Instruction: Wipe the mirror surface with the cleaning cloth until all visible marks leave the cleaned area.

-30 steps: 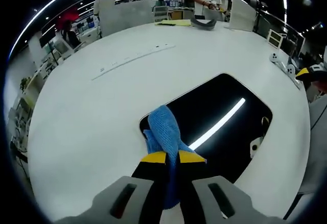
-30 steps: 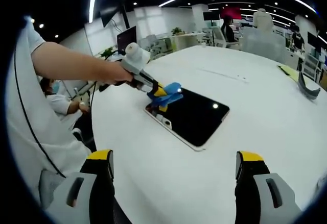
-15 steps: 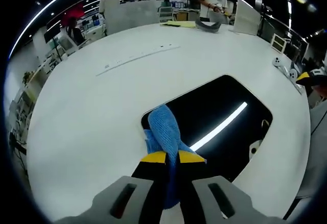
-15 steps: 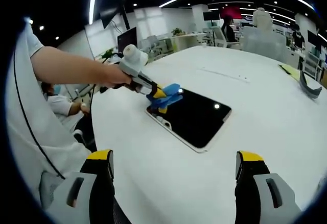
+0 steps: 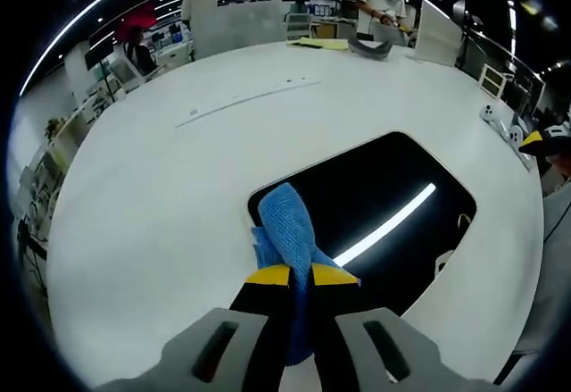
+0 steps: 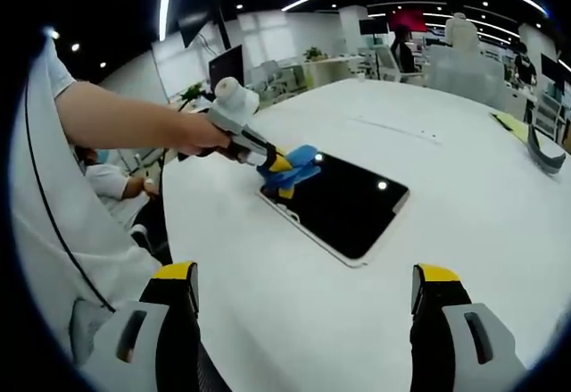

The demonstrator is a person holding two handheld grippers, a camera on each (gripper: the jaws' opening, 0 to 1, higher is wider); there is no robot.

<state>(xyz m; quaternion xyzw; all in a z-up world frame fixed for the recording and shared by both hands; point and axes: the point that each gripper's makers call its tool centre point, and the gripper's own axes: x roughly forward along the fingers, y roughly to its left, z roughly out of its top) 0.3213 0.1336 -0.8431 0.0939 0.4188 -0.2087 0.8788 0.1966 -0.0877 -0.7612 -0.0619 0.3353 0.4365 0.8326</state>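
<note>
White table (image 6: pixel 464 187) bears one mirror (image 6: pixel 343 204); left tool (image 5: pixel 298 276) grips one cloth (image 5: pixel 285 231); right tool (image 6: pixel 303 289) gapes empty.

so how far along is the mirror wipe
Done: the left gripper is shut on the blue cloth. In hand: the cloth sits at one corner of the mirror. Left: the rest of the dark glass; marks cannot be judged. The right gripper hangs open, away from it.
</note>
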